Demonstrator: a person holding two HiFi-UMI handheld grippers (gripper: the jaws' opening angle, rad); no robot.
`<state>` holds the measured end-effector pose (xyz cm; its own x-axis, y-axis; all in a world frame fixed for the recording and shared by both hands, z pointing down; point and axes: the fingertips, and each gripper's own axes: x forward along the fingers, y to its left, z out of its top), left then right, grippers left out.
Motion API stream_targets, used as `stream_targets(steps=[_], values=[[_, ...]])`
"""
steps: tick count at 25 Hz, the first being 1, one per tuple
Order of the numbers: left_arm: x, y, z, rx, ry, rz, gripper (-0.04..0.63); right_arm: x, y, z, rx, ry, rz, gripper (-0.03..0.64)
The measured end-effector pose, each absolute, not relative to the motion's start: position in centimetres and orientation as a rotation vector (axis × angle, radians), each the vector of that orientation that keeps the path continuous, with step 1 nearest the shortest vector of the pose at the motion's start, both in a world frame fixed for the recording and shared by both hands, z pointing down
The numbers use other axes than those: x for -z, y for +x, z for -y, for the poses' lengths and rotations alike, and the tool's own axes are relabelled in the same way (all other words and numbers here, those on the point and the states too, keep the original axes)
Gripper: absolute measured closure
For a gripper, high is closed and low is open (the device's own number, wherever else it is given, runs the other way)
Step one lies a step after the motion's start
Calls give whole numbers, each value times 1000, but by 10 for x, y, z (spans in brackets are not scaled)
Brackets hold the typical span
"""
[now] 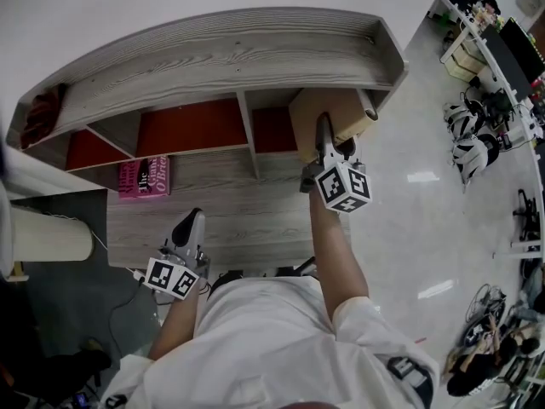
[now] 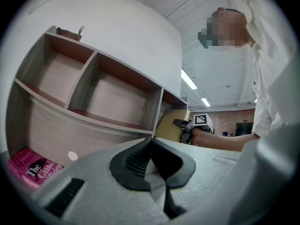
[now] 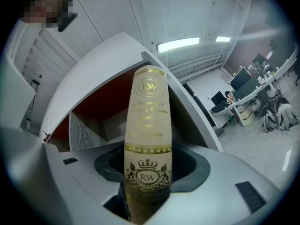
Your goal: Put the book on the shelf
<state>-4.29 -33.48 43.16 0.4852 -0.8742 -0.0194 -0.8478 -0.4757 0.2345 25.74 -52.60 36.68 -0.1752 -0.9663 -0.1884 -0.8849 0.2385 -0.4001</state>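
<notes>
A cream book with gold print (image 3: 149, 111) stands spine-up in my right gripper (image 3: 147, 172), which is shut on its lower end. In the head view that book (image 1: 328, 109) is at the mouth of the rightmost compartment of the grey wooden shelf (image 1: 221, 58), with my right gripper (image 1: 325, 135) behind it. My left gripper (image 1: 187, 228) hangs low over the shelf's lower ledge, its jaws together and holding nothing. From the left gripper view the cream book (image 2: 169, 123) shows beside the shelf's upright. A pink book (image 1: 143, 178) lies flat on the ledge.
The other shelf compartments (image 2: 110, 95) have red backs and hold nothing. A dark red object (image 1: 38, 113) sits on the shelf top at far left. A white cylinder (image 1: 47, 237) is at my left. Desks, monitors and backpacks (image 1: 473, 139) stand on the shiny floor to the right.
</notes>
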Motion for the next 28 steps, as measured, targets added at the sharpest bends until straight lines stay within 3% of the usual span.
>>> stream_targets(steps=[28], values=[[-428, -37, 319, 267, 2600, 1324, 580, -338, 277, 464, 341, -1638, -2115, 383]])
